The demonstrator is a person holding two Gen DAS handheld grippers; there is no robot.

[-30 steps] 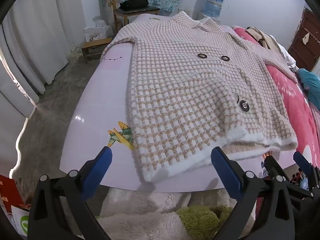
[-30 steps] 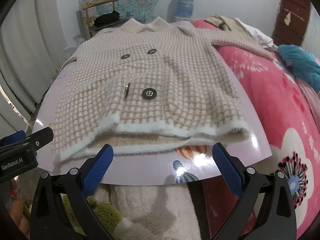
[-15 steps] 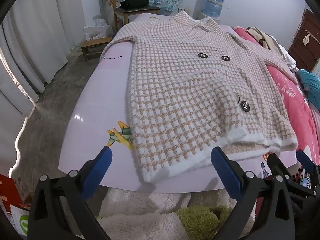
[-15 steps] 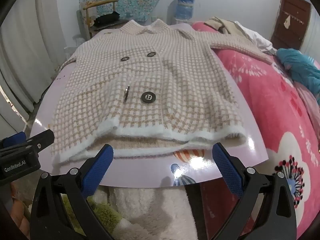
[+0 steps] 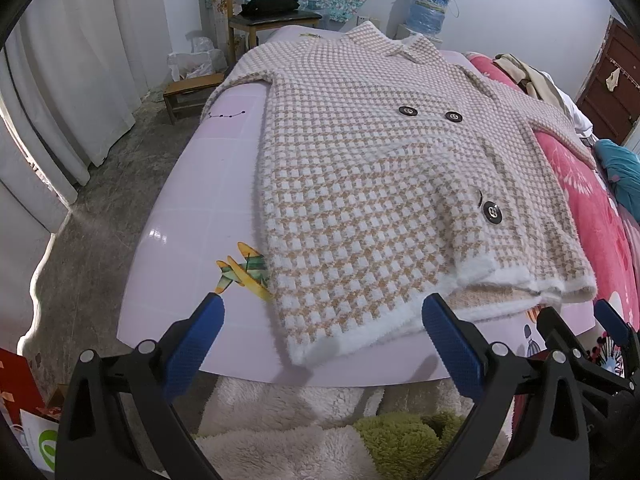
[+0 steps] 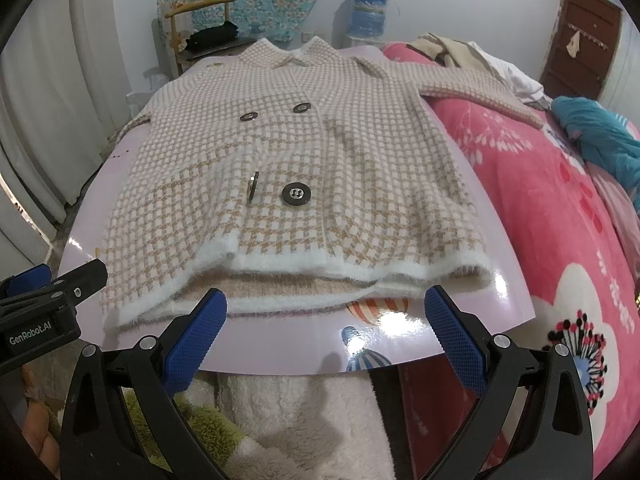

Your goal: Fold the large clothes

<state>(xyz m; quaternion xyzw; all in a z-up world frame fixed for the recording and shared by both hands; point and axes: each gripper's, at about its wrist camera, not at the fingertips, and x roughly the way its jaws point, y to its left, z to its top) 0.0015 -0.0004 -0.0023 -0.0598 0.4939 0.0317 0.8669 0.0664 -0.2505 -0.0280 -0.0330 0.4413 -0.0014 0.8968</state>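
The checked coat [image 5: 384,184] lies face up and spread flat on the glossy lilac board [image 5: 188,216], collar at the far end, white fuzzy hem [image 6: 296,276] nearest me, so its long axis runs straight away from both tools. I hold the left gripper [image 5: 320,344] just short of the hem's left corner, blue pads wide apart and nothing between them; the right gripper [image 6: 326,324] hangs just before the middle of the hem, likewise gaping and empty. I judge no fold has begun: the next move, I'd say, is to bring one side or a sleeve inward, and for the left edge my left tool is the nearer, while the right tool sits closer to the edge beside the pink quilt [image 6: 560,240]. The right wrist view shows what the left only hints at: the hem stands slightly lifted, with the back layer peeking out beneath the front, and the right sleeve [image 6: 480,92] stretches off the board onto the quilt. The left view alone shows the left sleeve [image 5: 236,80] draping off the board's far left side; how far down it hangs I cannot quite make out.
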